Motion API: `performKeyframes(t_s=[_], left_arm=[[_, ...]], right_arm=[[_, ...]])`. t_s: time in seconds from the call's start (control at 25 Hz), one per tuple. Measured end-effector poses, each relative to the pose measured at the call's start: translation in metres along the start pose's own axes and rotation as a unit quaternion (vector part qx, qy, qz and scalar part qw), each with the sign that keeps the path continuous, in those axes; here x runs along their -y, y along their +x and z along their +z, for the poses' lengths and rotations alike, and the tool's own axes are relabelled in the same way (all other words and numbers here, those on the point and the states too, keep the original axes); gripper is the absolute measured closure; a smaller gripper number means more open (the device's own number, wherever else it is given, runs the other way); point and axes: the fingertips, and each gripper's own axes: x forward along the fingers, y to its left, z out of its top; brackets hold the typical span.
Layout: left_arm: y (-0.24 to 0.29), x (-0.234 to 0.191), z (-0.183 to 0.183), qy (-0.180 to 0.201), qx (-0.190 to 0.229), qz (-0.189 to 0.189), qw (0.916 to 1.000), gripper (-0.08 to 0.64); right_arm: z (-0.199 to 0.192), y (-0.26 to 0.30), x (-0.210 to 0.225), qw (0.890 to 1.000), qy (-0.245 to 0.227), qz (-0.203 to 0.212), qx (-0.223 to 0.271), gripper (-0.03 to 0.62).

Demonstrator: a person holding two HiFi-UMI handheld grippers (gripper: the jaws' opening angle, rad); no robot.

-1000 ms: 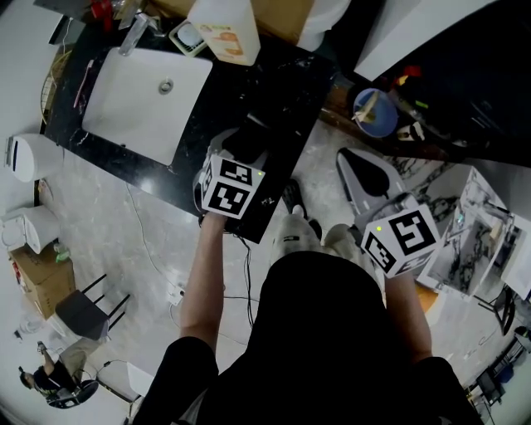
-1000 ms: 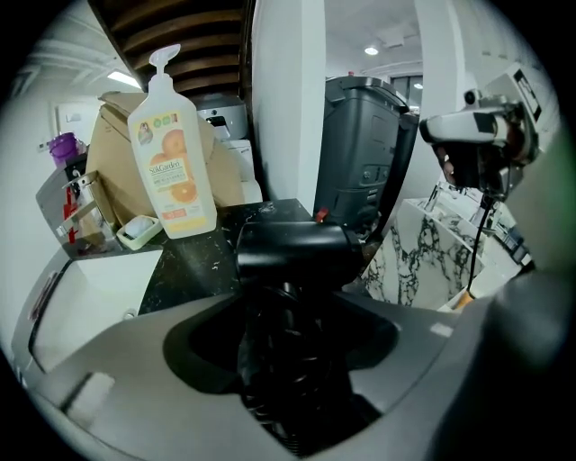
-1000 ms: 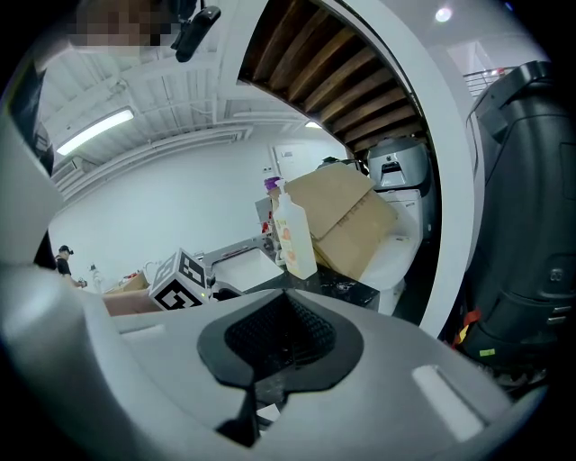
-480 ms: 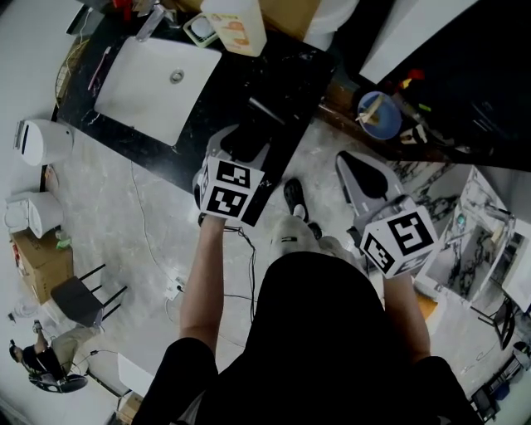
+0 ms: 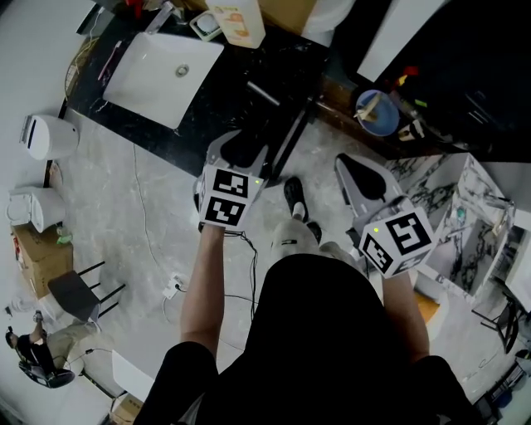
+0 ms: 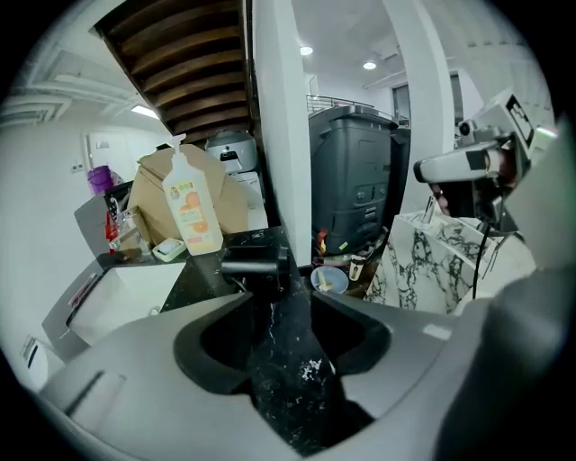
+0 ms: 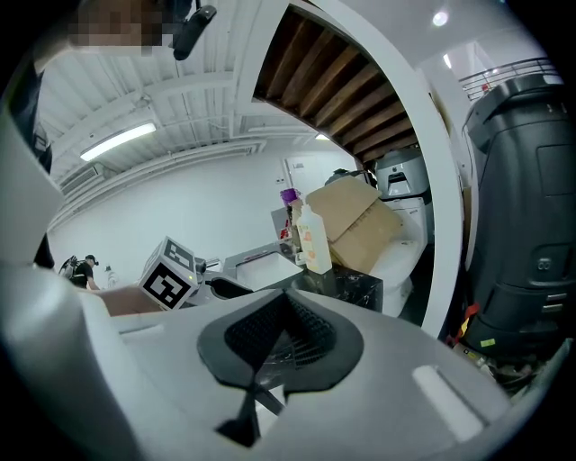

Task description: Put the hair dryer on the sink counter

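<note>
The black hair dryer (image 5: pixel 267 93) lies on the black marbled sink counter (image 5: pixel 217 95), near its right corner. In the left gripper view the hair dryer (image 6: pixel 255 267) rests just beyond the jaws on the counter (image 6: pixel 292 369). My left gripper (image 5: pixel 243 148) hovers at the counter's near edge. The left gripper (image 6: pixel 279 302) has its jaws apart and closing, with nothing between them. My right gripper (image 5: pixel 362 176) hangs over the floor to the right, away from the counter. The right gripper (image 7: pixel 286 311) has its pads together and holds nothing.
A white sink basin (image 5: pixel 133 83) fills the counter's left part, with a soap bottle (image 5: pixel 236 21) behind it. A blue bowl (image 5: pixel 375 112) and clutter sit right of the counter. A grey bin (image 6: pixel 355 189) stands ahead. A white appliance (image 5: pixel 46 137) and a chair (image 5: pixel 75 295) stand on the floor at left.
My left gripper has drawn back from over the counter's corner to its near edge, leaving the hair dryer on the counter. The right gripper has hardly moved.
</note>
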Motion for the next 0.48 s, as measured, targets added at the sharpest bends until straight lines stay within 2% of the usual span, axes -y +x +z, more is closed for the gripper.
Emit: performKeyframes(t_s=[0.48], left_arm=[[-0.072,0.078,-0.015,0.006,0.043,0.011,0.999,0.436]], right_arm=[[-0.029,-0.064,-0.047,1.0,-0.014,0.017,0.017,0.583]])
